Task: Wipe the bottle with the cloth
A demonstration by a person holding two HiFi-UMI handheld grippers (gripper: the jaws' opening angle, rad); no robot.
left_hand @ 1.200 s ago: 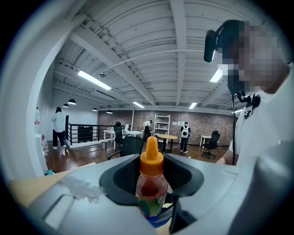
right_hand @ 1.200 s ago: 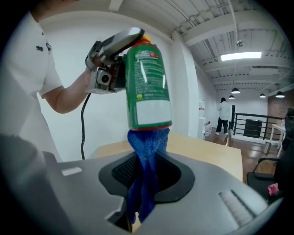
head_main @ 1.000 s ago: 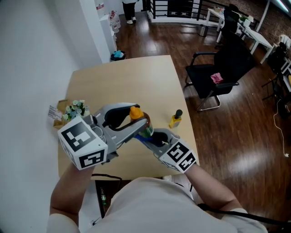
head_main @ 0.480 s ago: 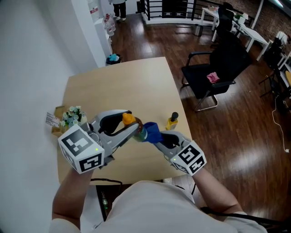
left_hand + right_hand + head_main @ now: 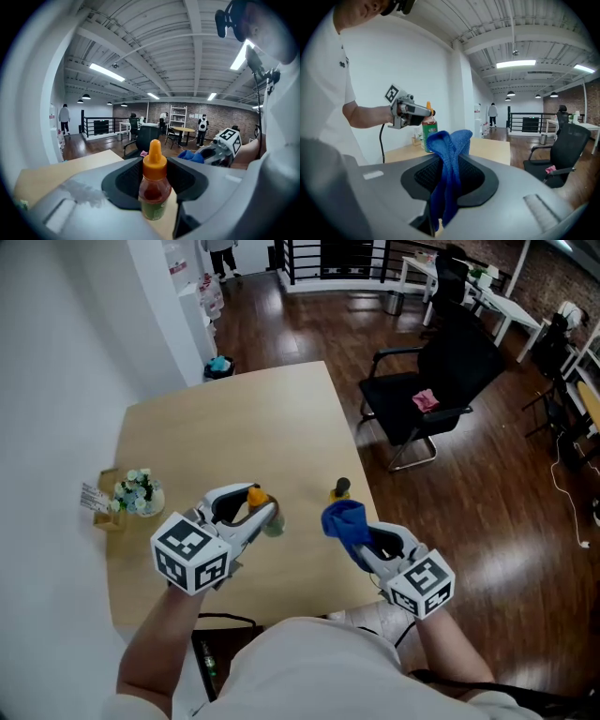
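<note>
Far left on the wooden table [image 5: 234, 418]: a small pot of flowers [image 5: 139, 491], just beside a cardboard box [image 5: 97, 507] at the table's left edge.

Next along, over the front half of the table: the left gripper [image 5: 262, 515], jaws pressed against both sides of a bottle [image 5: 153, 185] with an orange cap, reddish contents and a green label. Held roughly upright, cap on top, the jaws well apart because of the bottle's width.

Right of that, standing on the table near its right edge: a small yellow bottle [image 5: 339, 490] with a dark cap, apart from both grippers.

Further right, past the table's right edge: the right gripper [image 5: 362, 542], jaws clamped on a blue cloth [image 5: 343, 519]. Bunched into a lump beyond the jaw tips, with a folded tail hanging back down between the jaws. Near the held bottle but not touching it, a clear gap between the two.

Off to the right on the dark wood floor [image 5: 309, 324]: a black office chair [image 5: 441, 371] with something pink [image 5: 424, 399] on its seat.
</note>
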